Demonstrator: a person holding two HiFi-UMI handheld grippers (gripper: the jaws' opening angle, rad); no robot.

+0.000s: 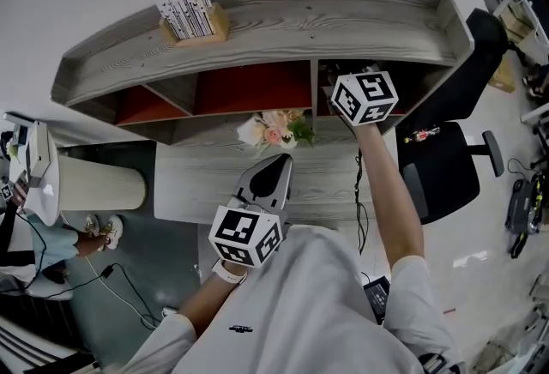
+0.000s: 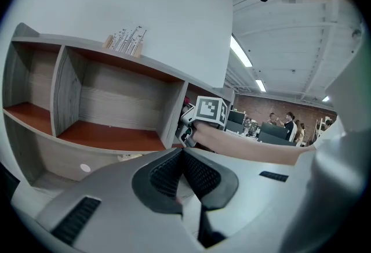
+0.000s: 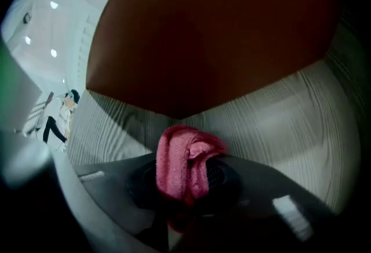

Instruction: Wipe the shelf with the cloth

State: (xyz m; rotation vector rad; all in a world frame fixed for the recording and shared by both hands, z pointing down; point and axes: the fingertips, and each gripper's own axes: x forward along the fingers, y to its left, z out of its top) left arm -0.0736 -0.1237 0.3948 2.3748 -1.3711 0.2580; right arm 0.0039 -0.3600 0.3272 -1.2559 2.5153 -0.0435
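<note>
The grey wooden shelf [image 1: 283, 25] has compartments with orange-red floors. My right gripper [image 3: 185, 179] is shut on a bunched pink cloth [image 3: 181, 159] and reaches into the right compartment, close to its orange-red surface [image 3: 203, 31] and grey wood panel [image 3: 284, 130]. In the head view only its marker cube [image 1: 364, 98] shows at the compartment mouth; the jaws and cloth are hidden inside. My left gripper [image 1: 280, 161] hovers over the lower grey ledge [image 1: 197, 183], shut with nothing between its fingers, and points toward the middle compartment [image 2: 110, 136].
A small wooden box of cards [image 1: 190, 10] stands on the shelf top at the left. A bunch of pale flowers [image 1: 276, 130] lies below the middle compartment. A black office chair [image 1: 446, 166] stands to the right and a white cylinder [image 1: 99, 185] to the left.
</note>
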